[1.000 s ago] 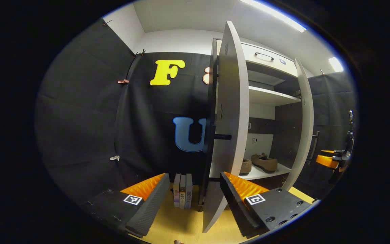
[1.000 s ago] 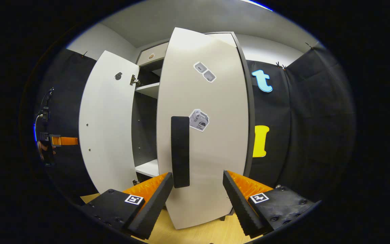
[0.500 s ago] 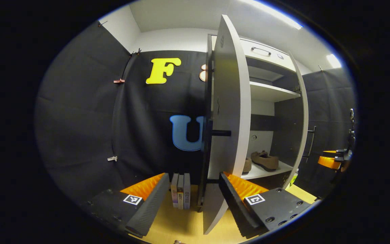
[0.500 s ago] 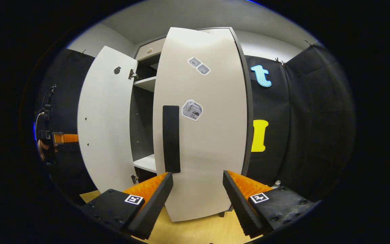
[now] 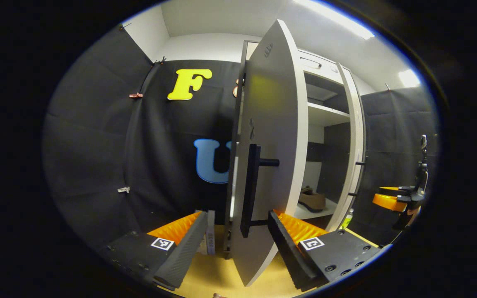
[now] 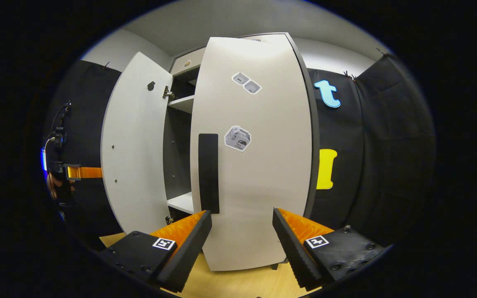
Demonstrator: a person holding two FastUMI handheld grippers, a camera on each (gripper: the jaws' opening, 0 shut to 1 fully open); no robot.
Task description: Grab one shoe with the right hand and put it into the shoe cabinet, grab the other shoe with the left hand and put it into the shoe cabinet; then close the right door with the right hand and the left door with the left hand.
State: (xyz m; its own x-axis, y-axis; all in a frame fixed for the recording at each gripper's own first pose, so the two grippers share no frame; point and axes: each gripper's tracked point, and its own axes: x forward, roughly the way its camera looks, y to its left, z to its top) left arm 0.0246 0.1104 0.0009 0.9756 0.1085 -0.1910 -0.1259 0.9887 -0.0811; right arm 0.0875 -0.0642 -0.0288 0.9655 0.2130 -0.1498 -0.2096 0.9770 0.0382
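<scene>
Since a sec ago both doors have swung inward: your left hand-held gripper (image 5: 234,231), spread and empty, straddles the left door (image 5: 273,136); right hand-held gripper (image 6: 242,236), also spread, faces the right door (image 6: 255,165). A shoe (image 5: 312,199) sits on the cabinet shelf (image 5: 304,212).

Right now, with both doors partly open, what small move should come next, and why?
Probably push the right door further shut with the open right tool: it is close in front, a gap remains beside its handle, and a shoe already rests inside.
</scene>
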